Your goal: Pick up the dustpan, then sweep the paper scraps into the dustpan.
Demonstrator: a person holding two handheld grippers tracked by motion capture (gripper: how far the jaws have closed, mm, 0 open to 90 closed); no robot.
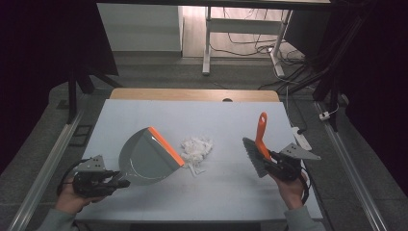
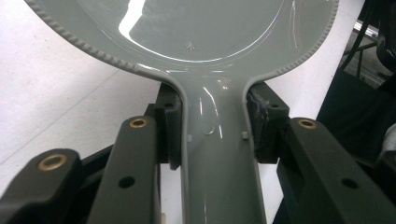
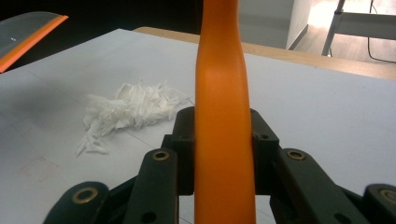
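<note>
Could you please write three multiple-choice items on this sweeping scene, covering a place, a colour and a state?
1. Where does the shredded paper pile lie?
A. inside the dustpan
B. between dustpan and brush
C. on the floor

2. What colour is the lip of the dustpan?
A. orange
B. blue
C. white

3. How is the brush held?
A. lying loose on the table
B. by a bare hand
C. clamped in the right gripper

B: the pile sits on the table between them.
A: an orange strip edges the grey pan.
C: jaws press both sides of the orange handle.
</note>
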